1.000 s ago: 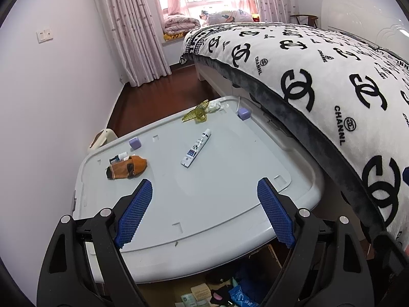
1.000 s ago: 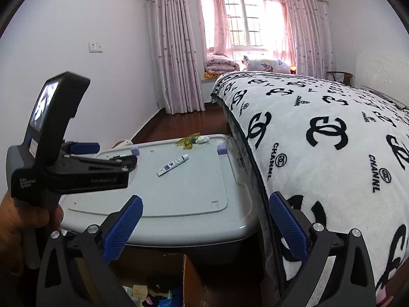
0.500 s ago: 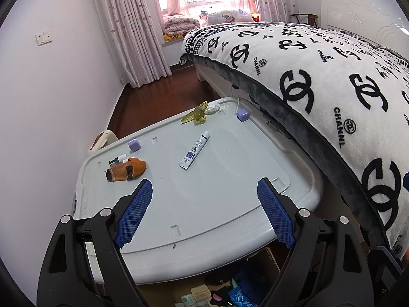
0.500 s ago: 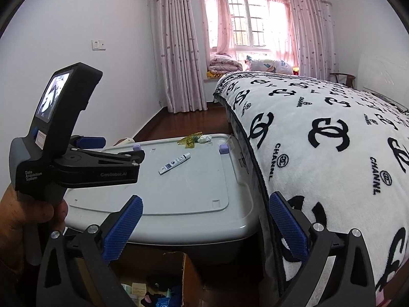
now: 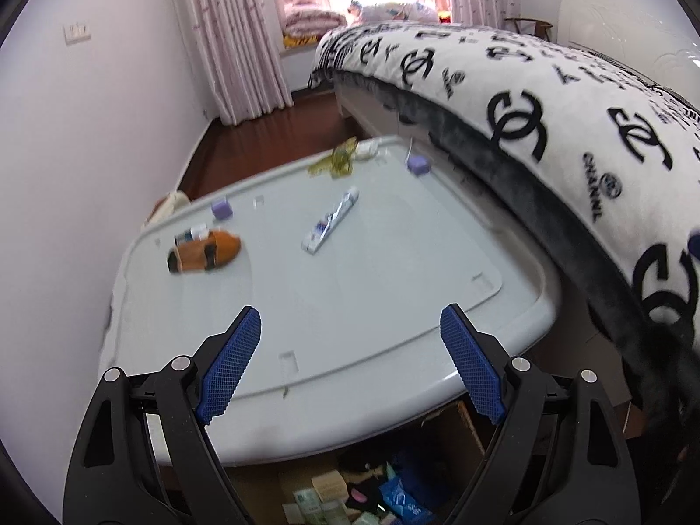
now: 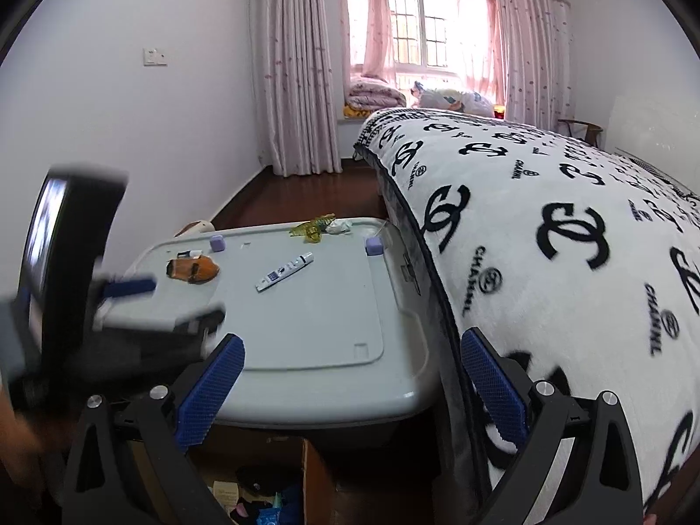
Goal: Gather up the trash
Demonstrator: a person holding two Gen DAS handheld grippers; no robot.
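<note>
1. Risk first, nearest: the cardboard box (image 5: 372, 494) under the bin's near edge is already packed with small packets; I judge a piece dropped from too high could bounce off them onto the floor.
2. The left gripper (image 5: 350, 363) hangs over the near part of the grey bin lid (image 5: 372, 306), jaws spread wide, holding and touching nothing; the right gripper (image 6: 350, 387) sits back by the bed blanket (image 6: 547, 262), equally wide and empty.
3. The lid looks smooth and slightly domed; a low, fast reach could shove the orange wrapper (image 5: 205, 256) or the flat tube (image 5: 331, 226) along it instead of pinching them.
4. Farthest, the yellow-green wrapper (image 5: 337, 159) and white scrap (image 5: 369, 147) lie at the far rim; a nudge likely tips them off.
</note>
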